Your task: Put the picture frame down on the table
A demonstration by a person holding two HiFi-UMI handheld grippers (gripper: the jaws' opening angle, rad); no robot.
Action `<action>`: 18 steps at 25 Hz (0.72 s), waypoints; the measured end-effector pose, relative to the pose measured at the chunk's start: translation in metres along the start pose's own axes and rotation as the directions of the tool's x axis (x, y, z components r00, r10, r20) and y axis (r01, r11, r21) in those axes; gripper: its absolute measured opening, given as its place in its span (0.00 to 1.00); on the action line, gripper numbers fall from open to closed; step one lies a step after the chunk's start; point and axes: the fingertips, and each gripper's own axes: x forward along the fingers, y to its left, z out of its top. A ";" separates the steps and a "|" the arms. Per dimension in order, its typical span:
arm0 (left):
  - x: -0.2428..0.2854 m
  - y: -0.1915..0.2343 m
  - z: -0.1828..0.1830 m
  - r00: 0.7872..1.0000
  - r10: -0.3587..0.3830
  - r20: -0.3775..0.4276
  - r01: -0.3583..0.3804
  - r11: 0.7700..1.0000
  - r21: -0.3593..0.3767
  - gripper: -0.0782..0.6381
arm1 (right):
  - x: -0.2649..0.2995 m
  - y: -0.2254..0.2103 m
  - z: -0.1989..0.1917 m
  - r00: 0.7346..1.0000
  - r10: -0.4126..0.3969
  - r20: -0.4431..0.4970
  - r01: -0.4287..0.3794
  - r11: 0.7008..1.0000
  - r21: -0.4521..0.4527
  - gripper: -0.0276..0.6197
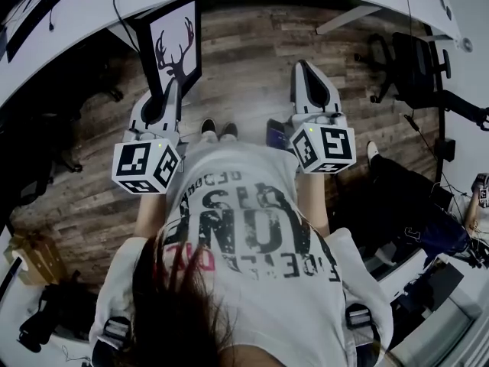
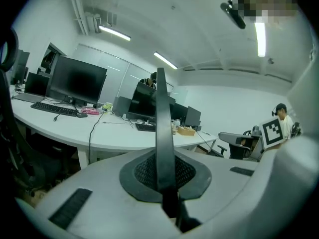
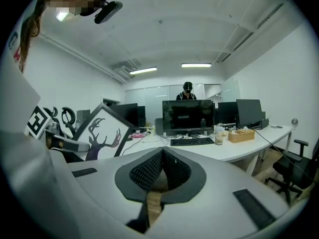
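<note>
The picture frame (image 1: 172, 44), black-edged with a dark antler print on white, hangs over the wooden floor just in front of the white table (image 1: 69, 21). My left gripper (image 1: 173, 89) is shut on its lower edge. In the left gripper view the frame (image 2: 163, 128) stands edge-on, pinched between the jaws of that gripper (image 2: 165, 179), with the table (image 2: 99, 133) beyond. My right gripper (image 1: 304, 67) floats to the right, shut and holding nothing; its jaws meet at the tips (image 3: 161, 152). The right gripper view also shows the frame (image 3: 102, 133) at its left.
A black office chair (image 1: 416, 67) stands at the right, and a seated person (image 1: 416, 212) is lower right. On the table are monitors (image 2: 77, 81), a keyboard (image 2: 55, 109) and cables. Another person (image 3: 187, 88) stands behind a monitor (image 3: 188, 116).
</note>
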 end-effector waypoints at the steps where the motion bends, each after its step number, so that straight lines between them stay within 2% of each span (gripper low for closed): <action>1: 0.000 0.000 0.000 1.000 0.000 0.001 0.000 1.000 0.001 0.12 | 0.000 0.001 0.000 1.000 0.003 -0.001 -0.003 1.000 -0.001 0.04; 6: 0.000 0.000 0.001 1.000 -0.006 0.005 0.006 1.000 0.002 0.12 | -0.001 0.004 -0.002 1.000 0.001 0.002 -0.001 1.000 0.001 0.04; 11: 0.000 0.002 0.000 1.000 -0.010 -0.001 0.010 1.000 -0.001 0.12 | -0.003 0.003 0.002 0.999 0.002 0.046 -0.004 0.999 0.042 0.04; 18: 0.001 0.011 -0.005 1.000 0.015 -0.016 -0.016 1.000 -0.015 0.12 | 0.005 0.004 -0.002 1.000 0.002 0.012 -0.002 0.999 0.052 0.04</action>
